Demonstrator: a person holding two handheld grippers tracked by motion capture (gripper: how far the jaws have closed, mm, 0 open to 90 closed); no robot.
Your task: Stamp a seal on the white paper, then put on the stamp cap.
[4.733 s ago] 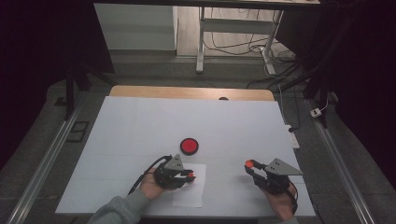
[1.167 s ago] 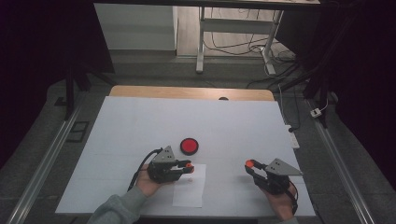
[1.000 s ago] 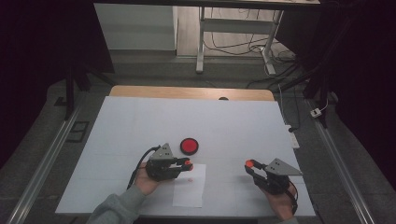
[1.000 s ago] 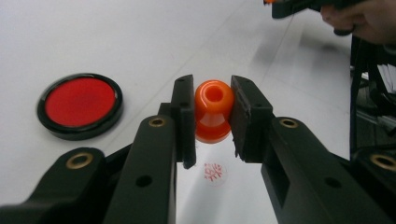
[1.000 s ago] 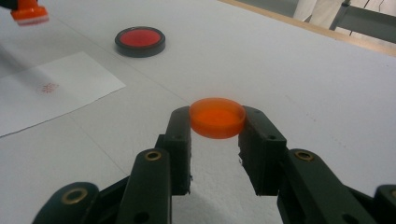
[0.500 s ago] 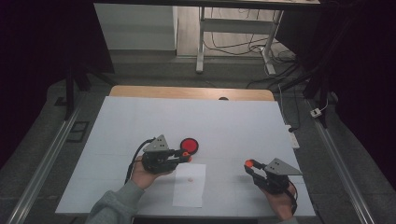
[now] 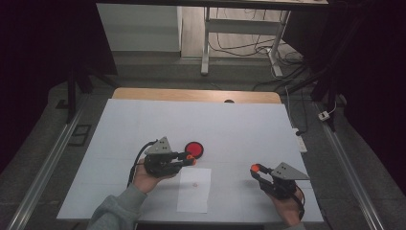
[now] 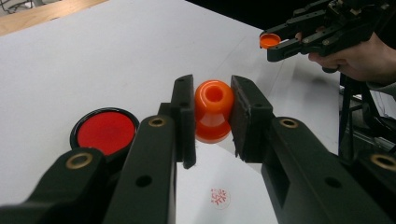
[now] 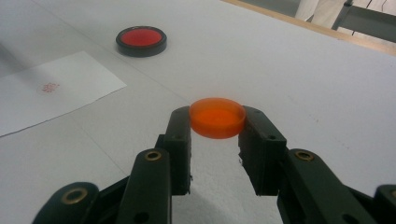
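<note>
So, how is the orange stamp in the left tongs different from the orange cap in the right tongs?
The orange stamp is tall and waisted, flaring toward its ends; the orange cap is a flat, shallow disc. The stamp is gripped around its body by the left tongs; the cap is pinched at its rim by the right tongs. The stamp is held near the white paper; the cap is further away. Both are glossy orange and held off the table.
</note>
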